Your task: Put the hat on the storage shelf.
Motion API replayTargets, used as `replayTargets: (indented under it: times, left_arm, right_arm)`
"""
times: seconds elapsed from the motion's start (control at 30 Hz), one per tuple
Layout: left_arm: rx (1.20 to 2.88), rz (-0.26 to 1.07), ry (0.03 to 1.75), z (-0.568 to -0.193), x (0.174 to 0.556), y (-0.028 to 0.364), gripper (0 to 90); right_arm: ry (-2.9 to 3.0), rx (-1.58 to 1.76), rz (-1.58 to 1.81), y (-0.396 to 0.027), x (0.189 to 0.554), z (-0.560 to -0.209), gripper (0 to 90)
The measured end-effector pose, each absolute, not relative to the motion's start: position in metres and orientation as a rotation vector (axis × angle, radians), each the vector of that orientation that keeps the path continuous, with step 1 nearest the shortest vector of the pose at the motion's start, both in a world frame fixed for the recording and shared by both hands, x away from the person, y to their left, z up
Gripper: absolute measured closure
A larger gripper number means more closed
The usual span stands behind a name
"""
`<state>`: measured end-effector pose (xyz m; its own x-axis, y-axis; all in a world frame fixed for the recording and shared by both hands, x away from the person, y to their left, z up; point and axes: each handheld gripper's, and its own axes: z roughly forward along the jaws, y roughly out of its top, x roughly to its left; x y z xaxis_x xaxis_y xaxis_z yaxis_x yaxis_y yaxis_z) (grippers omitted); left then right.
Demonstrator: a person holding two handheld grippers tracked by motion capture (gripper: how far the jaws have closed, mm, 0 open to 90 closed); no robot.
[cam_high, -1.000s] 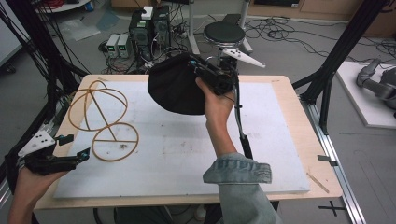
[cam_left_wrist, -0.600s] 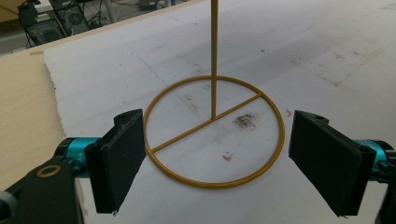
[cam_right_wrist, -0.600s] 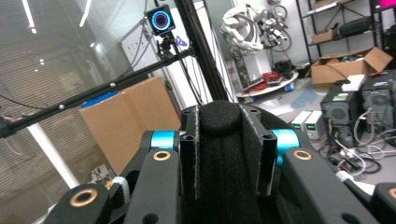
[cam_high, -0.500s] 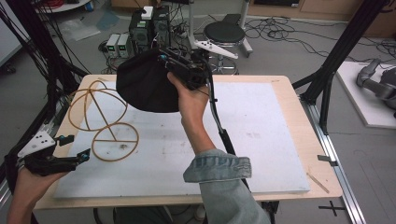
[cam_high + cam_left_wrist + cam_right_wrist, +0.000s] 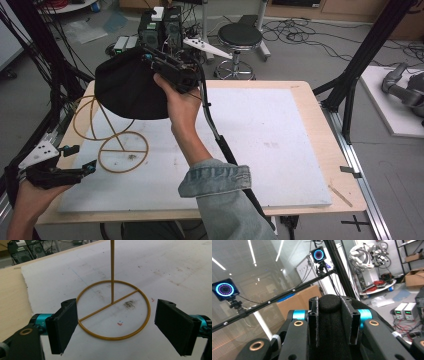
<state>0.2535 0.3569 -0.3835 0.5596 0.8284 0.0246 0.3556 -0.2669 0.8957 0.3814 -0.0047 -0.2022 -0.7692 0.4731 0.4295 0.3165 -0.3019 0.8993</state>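
Over the white table mat (image 5: 260,150) my right gripper (image 5: 172,70) is clenched on the black hat (image 5: 127,90), held above the wire stand (image 5: 112,135) at far left, so I should lower it centred on the stand's top, while my left gripper (image 5: 75,162), jaws apart and empty, waits near its base ring.

The soft black fabric hat (image 5: 127,90) covers the upper loops of the thin yellow wire stand (image 5: 122,150) in the high view, and the left gripper view cuts the stand's upright rod off at the top edge. In the right gripper view, the right gripper (image 5: 334,322) clamps a fold of that fabric, and the rest is cut off by the bottom edge. The left gripper (image 5: 80,167) hides most of the hand holding it.
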Motion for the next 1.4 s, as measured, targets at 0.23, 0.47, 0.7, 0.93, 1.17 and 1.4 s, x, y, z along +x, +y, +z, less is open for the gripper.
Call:
replayTargets:
  times: [0.23, 0.47, 0.7, 0.93, 1.17, 1.4]
  left_arm:
    - [1.856, 0.63, 0.961, -0.383, 0.253, 0.356, 19.1]
    - [1.855, 0.628, 0.964, -0.383, 0.253, 0.357, 19.0]
    - [1.857, 0.625, 0.963, -0.384, 0.253, 0.357, 19.1]
    - [1.862, 0.618, 0.969, -0.386, 0.254, 0.357, 19.0]
    - [1.864, 0.62, 0.969, -0.385, 0.254, 0.357, 19.0]
    - [1.863, 0.619, 0.963, -0.385, 0.253, 0.356, 19.0]
  right_arm:
    - [1.81, 1.001, 2.276, 0.011, 0.381, -0.204, 71.5]
    - [1.868, 0.974, 2.244, 0.027, 0.379, -0.207, 71.4]
    - [1.917, 0.967, 2.219, 0.037, 0.379, -0.213, 71.0]
    - [1.962, 0.971, 2.182, 0.05, 0.381, -0.222, 70.6]
    - [2.022, 0.961, 2.113, 0.071, 0.381, -0.235, 69.1]
    - [2.062, 0.966, 2.08, 0.084, 0.383, -0.243, 68.3]
